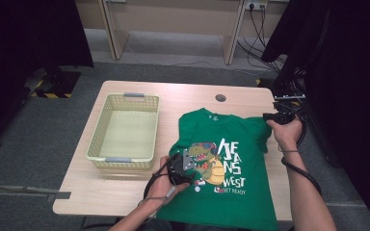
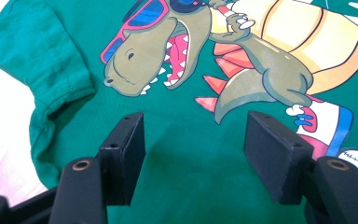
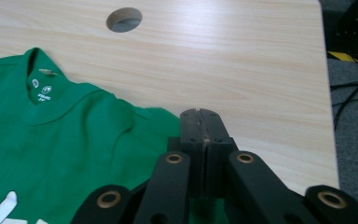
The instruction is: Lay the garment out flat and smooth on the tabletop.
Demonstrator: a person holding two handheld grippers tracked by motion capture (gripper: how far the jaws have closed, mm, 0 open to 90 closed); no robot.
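Lying flat and face-up on the wooden table (image 1: 125, 192), the green dinosaur T-shirt (image 1: 241, 192) has its hem draped over the near edge, beside an empty yellow basket (image 1: 98, 144). It is judged light, limp and non-slippery: it will sag and fold wherever unsupported, so hems, shoulder seams and sleeve edges offer the surest hold. The right gripper (image 3: 200, 126), jaws pressed together, appears to pinch cloth at the shirt's right shoulder, though the contact is hidden. The left gripper (image 2: 193, 140) hovers parted over the print, holding nothing, its sleeve (image 2: 51, 70) nearby.
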